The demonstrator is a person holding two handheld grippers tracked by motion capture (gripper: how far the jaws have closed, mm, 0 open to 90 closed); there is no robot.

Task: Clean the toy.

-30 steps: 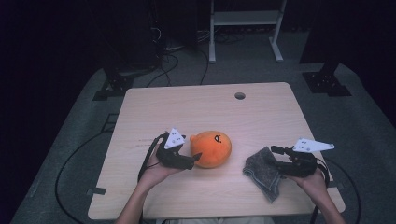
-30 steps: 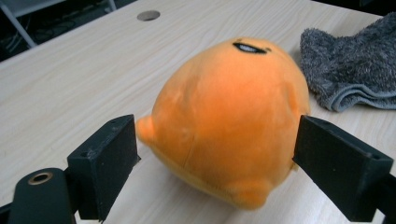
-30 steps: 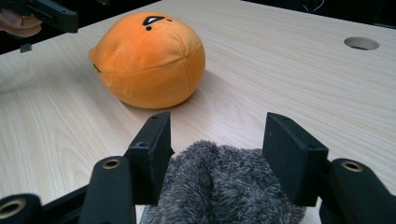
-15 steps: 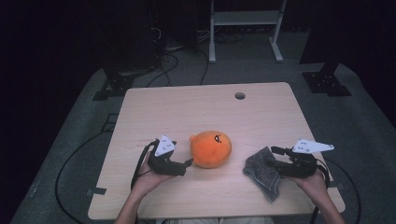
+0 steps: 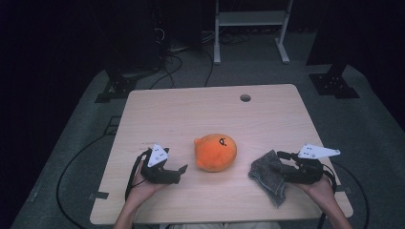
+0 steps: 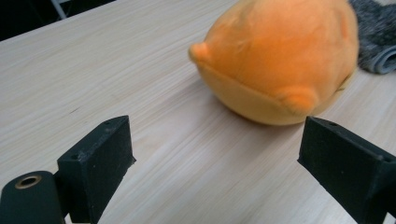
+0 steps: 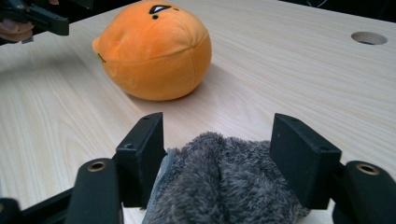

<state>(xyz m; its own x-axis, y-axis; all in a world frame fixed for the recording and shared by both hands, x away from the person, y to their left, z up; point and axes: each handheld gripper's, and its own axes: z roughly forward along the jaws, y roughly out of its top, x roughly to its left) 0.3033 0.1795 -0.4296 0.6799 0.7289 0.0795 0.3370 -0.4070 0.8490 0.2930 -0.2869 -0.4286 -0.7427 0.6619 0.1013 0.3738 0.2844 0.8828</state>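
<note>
An orange plush ball (image 5: 216,151) with a small black face lies near the middle of the wooden table (image 5: 191,109). My left gripper (image 5: 183,169) rests just left of it, a short gap away. Its jaws have just been opening and are open with nothing between them. In the left gripper view the plush (image 6: 280,60) sits beyond the left gripper (image 6: 219,163). A crumpled grey fleece cloth (image 5: 267,176) lies at the right front. My right gripper (image 5: 278,162) straddles the cloth's edge. Its jaws have just been opening and now stand loosely on either side of the cloth (image 7: 224,182).
A round cable hole (image 5: 245,98) sits near the table's far edge. Behind the table stand a white frame (image 5: 248,28), black stand bases (image 5: 334,83) and cables on grey floor. In the right gripper view, the left gripper (image 7: 42,18) shows at the top left, past the plush (image 7: 154,51).
My left gripper has drawn back from the plush, leftward and toward the front edge, leaving a gap. The plush, cloth and right hand have stayed in place.
</note>
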